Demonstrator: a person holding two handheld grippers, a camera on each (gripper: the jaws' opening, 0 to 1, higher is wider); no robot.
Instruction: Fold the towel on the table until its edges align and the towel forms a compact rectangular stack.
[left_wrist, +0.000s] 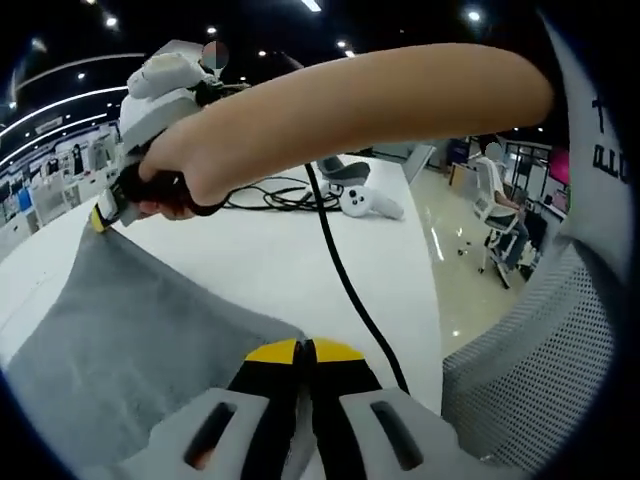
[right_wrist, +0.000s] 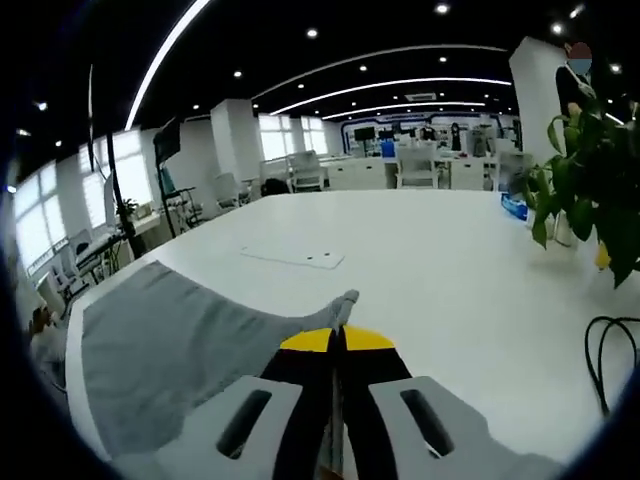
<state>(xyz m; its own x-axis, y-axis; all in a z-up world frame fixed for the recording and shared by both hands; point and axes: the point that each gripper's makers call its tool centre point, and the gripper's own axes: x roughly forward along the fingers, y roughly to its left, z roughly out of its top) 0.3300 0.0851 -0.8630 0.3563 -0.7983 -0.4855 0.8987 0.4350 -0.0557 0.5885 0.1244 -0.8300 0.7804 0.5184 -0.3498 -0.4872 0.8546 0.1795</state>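
Left gripper view, gripper: the left gripper (left_wrist: 305, 352) rises from six o'clock, its yellow-tipped jaws pressed together on the near corner of the towel.
Left gripper view, towel: a grey towel (left_wrist: 130, 330) lies on the white table (left_wrist: 290, 270), spreading from the jaws toward nine o'clock, with one corner drawn up to ten o'clock.
Left gripper view, other gripper: the right gripper (left_wrist: 100, 217) sits at ten o'clock, held in a hand (left_wrist: 175, 170); its yellow tip meets that far towel corner.
Left gripper view, arm: a bare forearm (left_wrist: 380, 100) crosses from two o'clock toward ten o'clock.
Left gripper view, cable: a black cable (left_wrist: 345, 280) runs from the hand down toward five o'clock, over the table.
Left gripper view, controller: a white controller (left_wrist: 368, 203) lies on the table just past centre, toward one o'clock, beside a coil of black cable.
Left gripper view, chair: a grey mesh chair (left_wrist: 540, 350) fills four o'clock.
Right gripper view, gripper: the right gripper (right_wrist: 336, 342) rises from six o'clock, jaws closed on a towel corner that pokes up just above the tips.
Right gripper view, towel: the towel (right_wrist: 160, 350) stretches from the jaws toward eight o'clock, reaching the table (right_wrist: 430, 260) edge.
Right gripper view, plant: a green leafy plant (right_wrist: 590, 180) stands at three o'clock.
Right gripper view, cable: a black cable (right_wrist: 598, 350) loops at four o'clock.
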